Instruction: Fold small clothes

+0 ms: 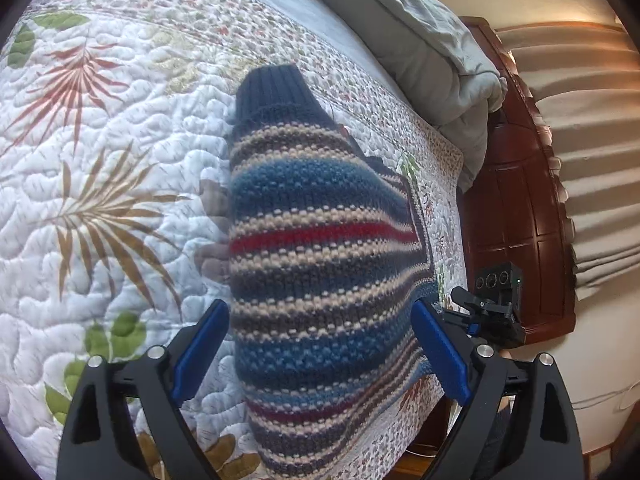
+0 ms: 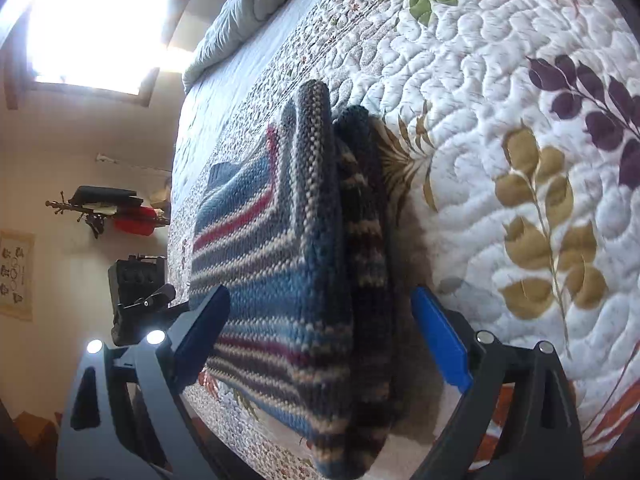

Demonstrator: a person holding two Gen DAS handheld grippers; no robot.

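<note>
A home bedroom: a bed with a floral quilt [image 1: 100, 128], a bunched grey duvet [image 1: 432, 52], a dark wooden headboard [image 1: 516, 208], a sunlit window [image 2: 100, 20] and a wall shelf [image 2: 104, 208].

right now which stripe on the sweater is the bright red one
The single bright red stripe crosses the middle of the striped sweater, between cream dotted bands. The other reddish stripe, nearer the tongs, is a darker maroon.
</note>
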